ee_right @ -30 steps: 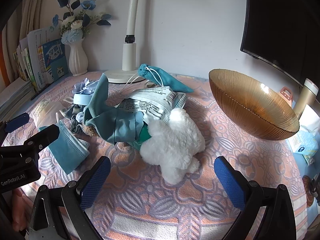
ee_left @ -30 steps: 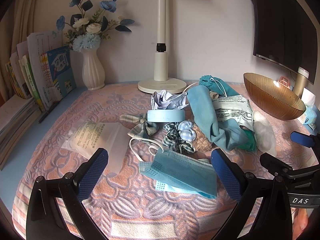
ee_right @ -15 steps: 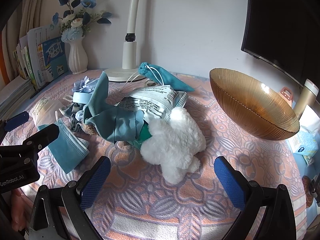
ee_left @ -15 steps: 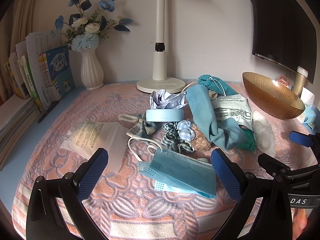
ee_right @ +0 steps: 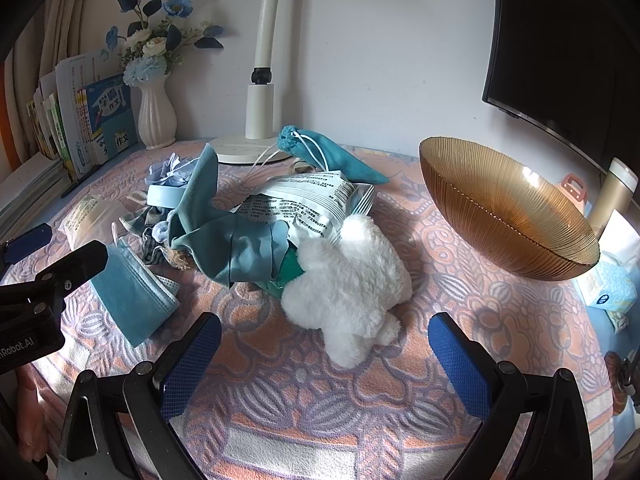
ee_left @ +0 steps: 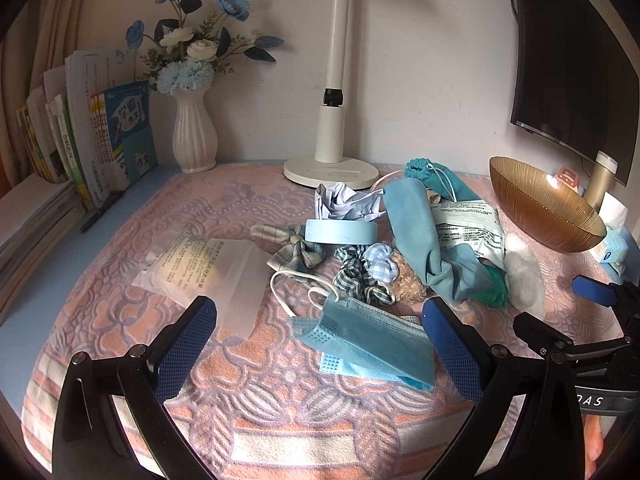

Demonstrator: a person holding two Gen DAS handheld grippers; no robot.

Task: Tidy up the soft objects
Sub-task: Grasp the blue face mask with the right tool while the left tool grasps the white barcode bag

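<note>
A heap of soft things lies mid-table on a patterned pink cloth. Nearest my left gripper (ee_left: 320, 354) is a blue face mask (ee_left: 366, 346), just beyond its open fingers. Behind it lie checked scrunchies (ee_left: 362, 270), a checked bow (ee_left: 296, 250), a roll of light blue tape (ee_left: 340, 231), a teal cloth (ee_left: 416, 236) and a teal drawstring pouch (ee_left: 436, 176). A white plush toy (ee_right: 348, 284) sits just ahead of my open right gripper (ee_right: 326, 360), which holds nothing. A printed plastic packet (ee_right: 312, 204) leans on the heap.
An amber glass bowl (ee_right: 500, 212) tilts at the right. A lamp base (ee_left: 330, 170), a white vase (ee_left: 194, 136) of flowers and books (ee_left: 80, 128) line the back. A clear bag (ee_left: 204, 270) lies left. A tissue pack (ee_right: 612, 292) sits by the right edge.
Both grippers have drifted slightly, so the scene shifts a little in each view. Nothing on the table has been moved or taken hold of.
</note>
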